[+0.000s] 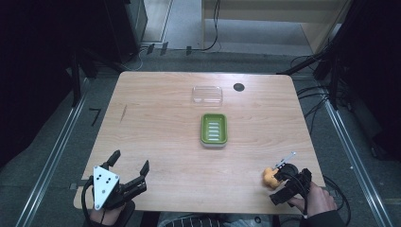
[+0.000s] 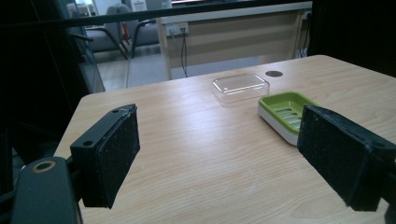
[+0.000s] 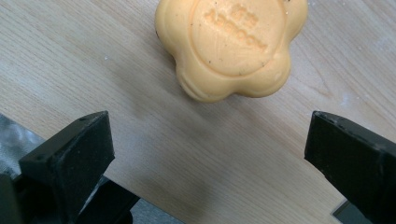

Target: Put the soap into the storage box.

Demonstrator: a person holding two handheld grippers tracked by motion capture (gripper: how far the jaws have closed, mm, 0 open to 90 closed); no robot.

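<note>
Right gripper (image 1: 283, 177), high view: low at the table's (image 1: 156, 142) near right edge, just beside an orange soap (image 1: 270, 178); green dish (image 1: 213, 128) lies mid-table. Left gripper (image 2: 219, 154), its own view: jaws apart, idle. Right gripper view: jaws wide, soap (image 3: 232, 46) ahead, untouched; advancing until it is straddled before closing is judged advisable.
</note>
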